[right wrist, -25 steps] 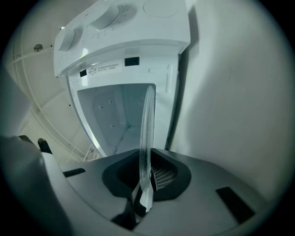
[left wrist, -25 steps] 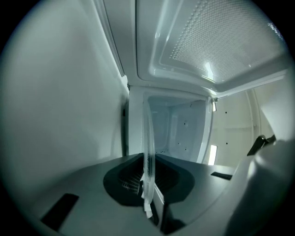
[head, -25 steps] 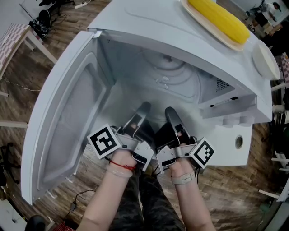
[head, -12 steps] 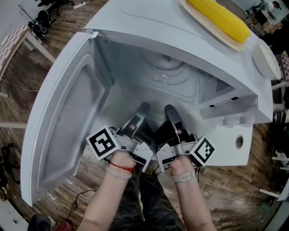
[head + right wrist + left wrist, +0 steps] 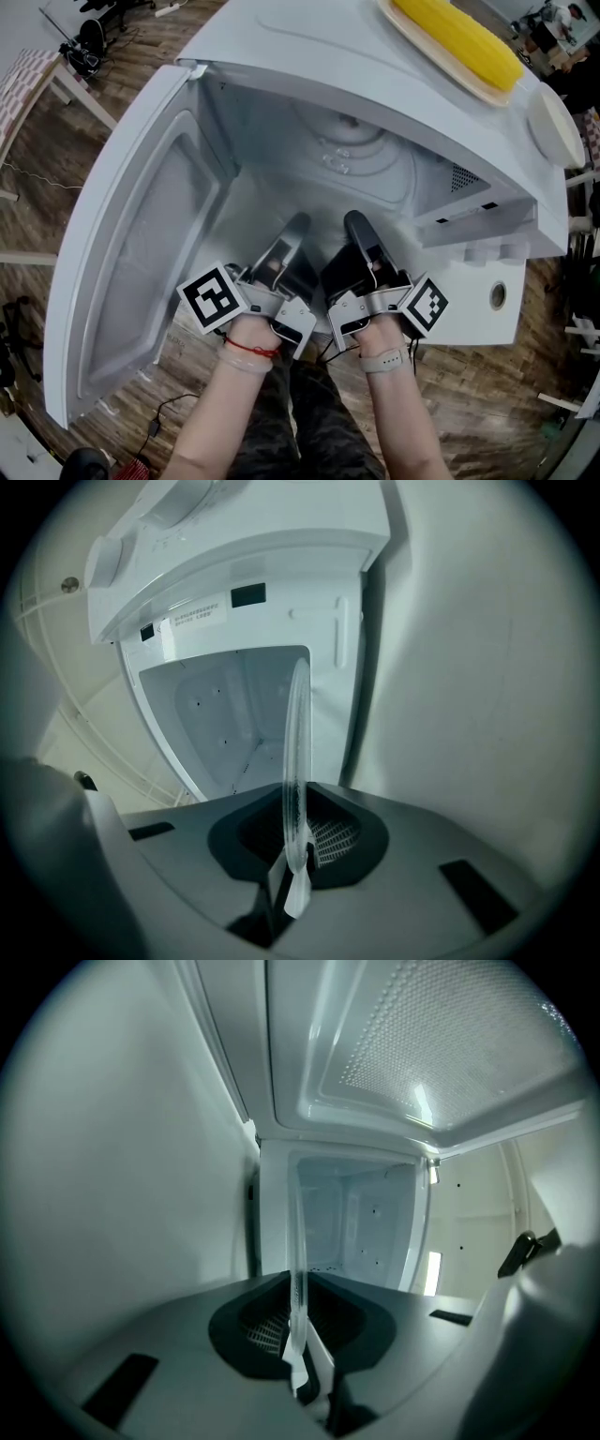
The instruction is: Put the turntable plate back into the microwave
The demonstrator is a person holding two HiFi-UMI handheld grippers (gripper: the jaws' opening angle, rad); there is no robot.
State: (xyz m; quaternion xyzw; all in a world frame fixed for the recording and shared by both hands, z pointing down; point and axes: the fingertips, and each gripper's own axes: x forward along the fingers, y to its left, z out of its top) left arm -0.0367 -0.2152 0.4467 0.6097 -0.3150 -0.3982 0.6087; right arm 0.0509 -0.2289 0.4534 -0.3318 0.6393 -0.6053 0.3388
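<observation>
Evidently the job is nearing its end: the left gripper [image 5: 292, 230] and the right gripper [image 5: 359, 230] are each pinching the near rim of the clear turntable plate [image 5: 297, 1269]. Both pairs of jaws are clamped on the glass, which is running edge-on straight ahead of them into the open microwave [image 5: 281, 56]. I'm guessing seating it, letting go and backing out are left; whether it's resting yet, I can't tell.
</observation>
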